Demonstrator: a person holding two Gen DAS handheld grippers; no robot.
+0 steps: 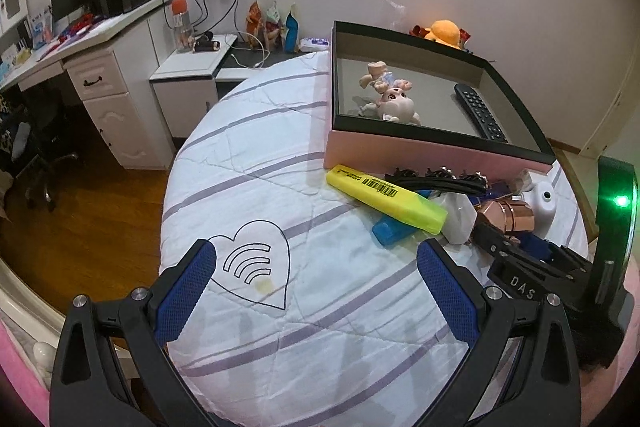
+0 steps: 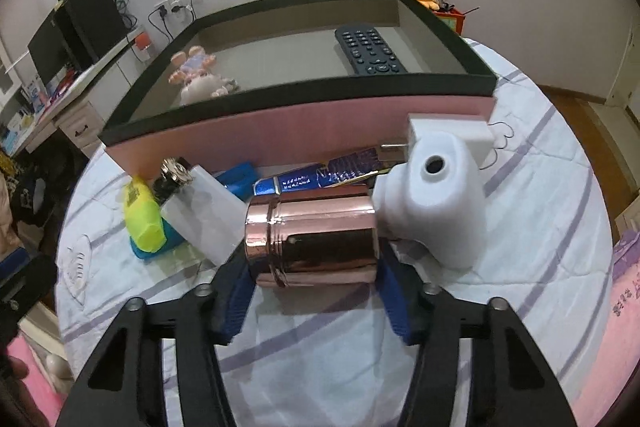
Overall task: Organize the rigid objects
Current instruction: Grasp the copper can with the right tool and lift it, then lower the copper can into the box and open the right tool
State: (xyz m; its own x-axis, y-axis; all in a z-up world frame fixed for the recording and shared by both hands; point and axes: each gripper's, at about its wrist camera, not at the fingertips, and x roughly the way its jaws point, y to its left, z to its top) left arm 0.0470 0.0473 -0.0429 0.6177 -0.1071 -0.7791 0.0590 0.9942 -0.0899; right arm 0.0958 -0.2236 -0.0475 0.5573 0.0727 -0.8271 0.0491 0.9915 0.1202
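Left to right I logged: my left gripper (image 1: 316, 279) spread wide over bare quilt (image 1: 248, 155), holding nothing; a highlighter (image 1: 386, 198), blue case (image 1: 390, 231), clear block (image 2: 208, 211), copper jar (image 2: 316, 239) and white camera (image 2: 436, 203) still heaped before the box (image 2: 304, 125); my right gripper (image 2: 316, 291) pinching the jar on its side. Done: only a doll (image 1: 390, 95) and remote (image 1: 480, 113) lay boxed, so most remained. The right view alone showed the pads on the jar; the left alone showed its own empty claw.
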